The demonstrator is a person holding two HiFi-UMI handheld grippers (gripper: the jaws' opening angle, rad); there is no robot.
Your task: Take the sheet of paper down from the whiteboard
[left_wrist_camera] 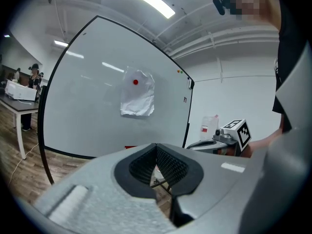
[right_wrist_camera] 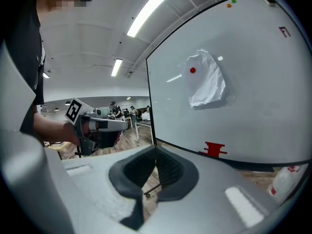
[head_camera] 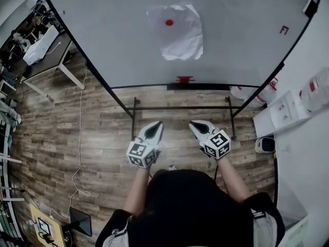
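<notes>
Now one sheet [head_camera: 177, 37], one whiteboard [head_camera: 103, 35], two tongs [head_camera: 156, 127] [head_camera: 197, 126]

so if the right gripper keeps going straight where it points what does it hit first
Probably the whiteboard, low down and well below the paper. Nothing stands between it and the right gripper. It might instead slip under the board's bottom edge; depth is unclear.

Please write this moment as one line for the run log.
sheet of paper: on whiteboard, under red magnet | left gripper: shut, empty | right gripper: shut, empty | paper: not yet touched
</notes>
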